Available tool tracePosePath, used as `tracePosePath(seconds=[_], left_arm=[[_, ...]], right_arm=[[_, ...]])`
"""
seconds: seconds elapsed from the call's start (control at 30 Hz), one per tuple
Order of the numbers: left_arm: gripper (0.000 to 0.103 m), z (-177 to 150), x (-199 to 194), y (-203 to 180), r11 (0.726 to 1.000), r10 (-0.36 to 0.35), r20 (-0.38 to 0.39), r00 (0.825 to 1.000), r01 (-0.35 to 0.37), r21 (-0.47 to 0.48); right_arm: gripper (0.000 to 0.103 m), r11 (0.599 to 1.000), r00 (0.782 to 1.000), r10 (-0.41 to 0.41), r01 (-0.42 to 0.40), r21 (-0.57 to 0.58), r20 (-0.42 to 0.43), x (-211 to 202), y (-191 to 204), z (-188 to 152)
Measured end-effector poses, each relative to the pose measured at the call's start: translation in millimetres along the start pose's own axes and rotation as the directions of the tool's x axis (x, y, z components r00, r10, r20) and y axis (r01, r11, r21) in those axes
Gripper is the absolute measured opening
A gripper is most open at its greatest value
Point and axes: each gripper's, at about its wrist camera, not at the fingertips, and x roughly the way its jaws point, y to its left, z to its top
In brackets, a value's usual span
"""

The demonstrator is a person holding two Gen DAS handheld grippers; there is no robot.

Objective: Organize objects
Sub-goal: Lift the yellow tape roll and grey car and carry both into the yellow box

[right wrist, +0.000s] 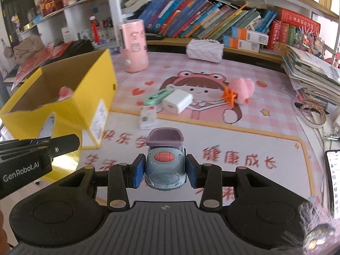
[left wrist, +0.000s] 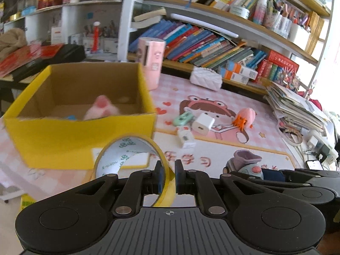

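My left gripper (left wrist: 169, 177) is shut on the rim of a yellow tape roll (left wrist: 127, 155), held just in front of the yellow cardboard box (left wrist: 85, 131). A pink plush toy (left wrist: 102, 108) lies inside the box. My right gripper (right wrist: 164, 172) is shut on a blue-grey toy car (right wrist: 164, 165) with a purple bucket, above the pink mat. The left gripper (right wrist: 38, 150) and the tape roll (right wrist: 63, 161) also show at the left of the right wrist view, beside the box (right wrist: 89, 97).
On the pink cartoon mat (right wrist: 212, 131) lie a white charger (right wrist: 177, 102), a green item (right wrist: 157, 95), a small white box (right wrist: 146, 119) and a pink-orange plush (right wrist: 240, 90). A pink canister (right wrist: 133, 46), white purse (right wrist: 204, 50), bookshelves, paper stack (right wrist: 308, 74) and phone (right wrist: 333, 180) surround it.
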Motion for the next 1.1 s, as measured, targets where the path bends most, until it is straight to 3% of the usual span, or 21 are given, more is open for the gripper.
tracePosePath(seconds=[0.6,1.1], left_arm=[[0.009,-42.6,-66.8,75.2,0.996,0.058,-0.019,0.998,-0.059,-0.064],[0.009,-49.1,-102.2,118.9,0.991,0.113,0.026,0.993,-0.111,-0.077]], right_arm=[[0.038,0.998,0.998,0.051,-0.053,-0.035,-0.043,-32.4,90.2,-51.7],[0.038,0.993,0.994,0.107,-0.109,-0.056,-0.031,-40.5,145.3,-62.4]])
